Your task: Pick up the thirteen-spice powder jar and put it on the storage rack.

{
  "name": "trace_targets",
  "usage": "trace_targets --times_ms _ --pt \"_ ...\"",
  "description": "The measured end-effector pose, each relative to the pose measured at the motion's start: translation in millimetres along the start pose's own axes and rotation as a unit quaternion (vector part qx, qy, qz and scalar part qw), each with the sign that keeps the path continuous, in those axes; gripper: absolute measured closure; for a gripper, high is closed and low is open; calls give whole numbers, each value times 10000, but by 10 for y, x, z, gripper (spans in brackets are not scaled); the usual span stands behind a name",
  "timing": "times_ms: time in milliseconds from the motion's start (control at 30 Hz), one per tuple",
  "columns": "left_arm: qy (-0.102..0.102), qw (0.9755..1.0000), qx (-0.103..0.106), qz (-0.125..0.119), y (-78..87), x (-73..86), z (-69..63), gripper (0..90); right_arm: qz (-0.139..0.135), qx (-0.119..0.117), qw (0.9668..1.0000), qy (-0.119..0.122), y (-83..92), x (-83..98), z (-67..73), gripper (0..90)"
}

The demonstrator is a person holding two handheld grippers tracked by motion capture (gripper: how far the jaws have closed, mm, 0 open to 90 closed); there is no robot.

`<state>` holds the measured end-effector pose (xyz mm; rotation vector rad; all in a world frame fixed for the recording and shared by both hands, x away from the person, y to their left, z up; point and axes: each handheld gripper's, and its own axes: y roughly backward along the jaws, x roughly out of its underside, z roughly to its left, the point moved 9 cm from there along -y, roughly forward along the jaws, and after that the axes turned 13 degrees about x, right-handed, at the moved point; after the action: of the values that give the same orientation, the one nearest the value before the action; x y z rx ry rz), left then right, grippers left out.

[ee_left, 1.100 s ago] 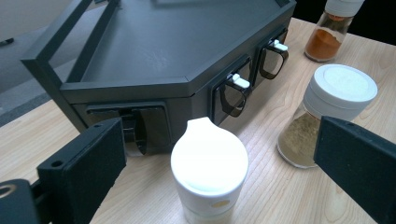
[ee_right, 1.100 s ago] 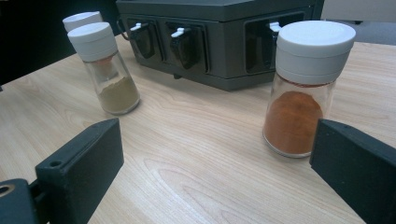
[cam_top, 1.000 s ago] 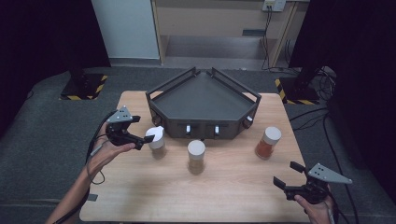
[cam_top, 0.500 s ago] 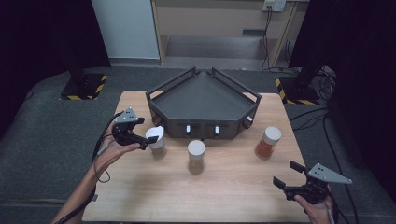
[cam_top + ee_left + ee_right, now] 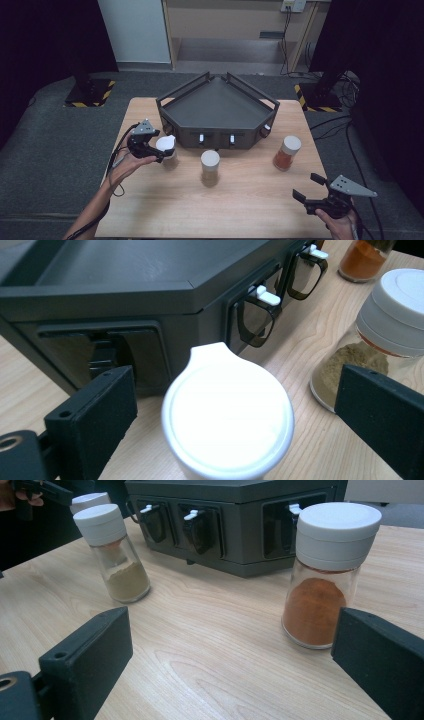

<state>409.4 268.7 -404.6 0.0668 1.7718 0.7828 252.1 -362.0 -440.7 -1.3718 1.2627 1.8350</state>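
Three white-lidded spice jars stand on the wooden table point(image 5: 165, 210) before a dark rack point(image 5: 217, 107). My left gripper point(image 5: 161, 150) is open, its jaws set wide on either side of the left jar point(image 5: 227, 407) without touching it; that jar's flip lid faces the camera. The middle jar point(image 5: 210, 166) holds tan powder. My right gripper point(image 5: 306, 186) is open near the table's front right corner, with nothing between its fingers. It looks toward the orange-powder jar point(image 5: 322, 580), which stands a short way ahead of it.
The rack's front face carries dark clip holders with white tabs point(image 5: 265, 295). In the right gripper view the tan jar point(image 5: 115, 555) stands at left, with the left jar's lid point(image 5: 90, 500) behind it. Dark floor surrounds the table.
My left gripper has edged right toward the left jar, so that its jaws now straddle it. The right gripper and all jars have stayed in place.
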Motion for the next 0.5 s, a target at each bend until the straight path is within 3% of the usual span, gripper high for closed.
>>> trace_targets --times_ms 167,500 --pt "-2 10000 -43 77 -71 51 15 30 6 -10 10000 20 -2 -2 5 36" --pt "75 10000 -53 5 -173 173 36 74 10 -9 10000 12 -2 -1 3 36"
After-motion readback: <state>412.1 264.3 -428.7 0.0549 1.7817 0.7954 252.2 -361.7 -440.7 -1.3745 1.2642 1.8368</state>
